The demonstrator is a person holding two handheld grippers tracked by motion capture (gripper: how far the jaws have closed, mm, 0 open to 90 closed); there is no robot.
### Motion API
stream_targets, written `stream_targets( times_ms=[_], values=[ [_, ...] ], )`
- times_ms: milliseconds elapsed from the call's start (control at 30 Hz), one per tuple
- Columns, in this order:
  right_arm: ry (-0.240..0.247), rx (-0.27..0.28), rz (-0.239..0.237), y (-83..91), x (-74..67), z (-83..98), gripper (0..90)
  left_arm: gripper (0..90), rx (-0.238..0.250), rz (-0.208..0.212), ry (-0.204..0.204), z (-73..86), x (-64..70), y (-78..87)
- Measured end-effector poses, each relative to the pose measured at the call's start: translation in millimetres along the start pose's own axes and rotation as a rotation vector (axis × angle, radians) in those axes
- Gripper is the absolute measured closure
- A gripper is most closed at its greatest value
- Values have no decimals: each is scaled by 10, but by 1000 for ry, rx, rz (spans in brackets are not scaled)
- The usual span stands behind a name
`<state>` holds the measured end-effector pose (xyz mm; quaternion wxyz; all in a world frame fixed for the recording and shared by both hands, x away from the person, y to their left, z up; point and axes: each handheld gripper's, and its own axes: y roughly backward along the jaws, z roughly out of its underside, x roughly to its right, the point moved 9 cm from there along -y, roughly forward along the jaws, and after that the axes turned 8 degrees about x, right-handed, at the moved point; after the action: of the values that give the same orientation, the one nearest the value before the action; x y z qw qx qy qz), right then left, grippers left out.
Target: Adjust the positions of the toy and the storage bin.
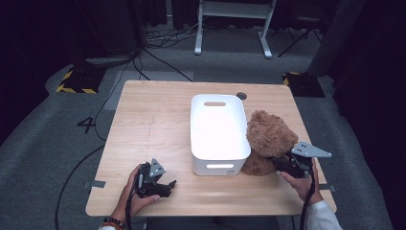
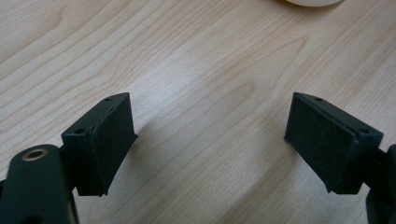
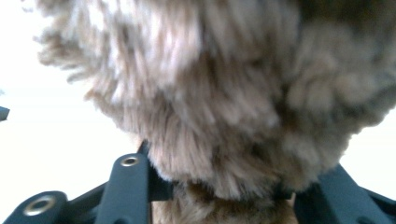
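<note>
Bear point(image 1: 268, 139) sits on surface point(image 1: 153, 124), touching bin point(image 1: 218, 134) at bin's 3 o'clock. Right hand-held gripper point(image 1: 279, 163) at bear's 5 o'clock, jaws clamped on its fur. Left hand-held gripper point(image 1: 167, 184) at bin's 7 o'clock, jaws apart w/ nothing between, over bare wood.

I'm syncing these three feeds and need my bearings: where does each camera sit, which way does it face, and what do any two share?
High view: above the person's side, looking forward and down on the wooden table, white bin, teddy bear; both hands and tools show.
Left gripper view: rides the left tool, facing bare tabletop; its two jaws stand apart.
Right gripper view: rides the right tool, facing the bear's fur, jaws closed on it.
Shared: the bear, in the high and right gripper views.
</note>
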<state>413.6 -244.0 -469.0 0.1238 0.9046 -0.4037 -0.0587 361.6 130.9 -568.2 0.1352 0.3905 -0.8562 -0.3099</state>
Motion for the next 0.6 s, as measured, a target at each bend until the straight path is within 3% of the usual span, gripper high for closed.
stream_targets(
  times_ms=[167,333,600],
  values=[
    [7,22,-6,39,16,14,612,150,7,12,22,16,-24,-8],
    [17,49,-20,91,32,8,633,111,4,-9,43,11,-45,-29],
    [12,82,-9,165,79,-25,635,110,3,-6,40,11,-47,-30]
  ],
)
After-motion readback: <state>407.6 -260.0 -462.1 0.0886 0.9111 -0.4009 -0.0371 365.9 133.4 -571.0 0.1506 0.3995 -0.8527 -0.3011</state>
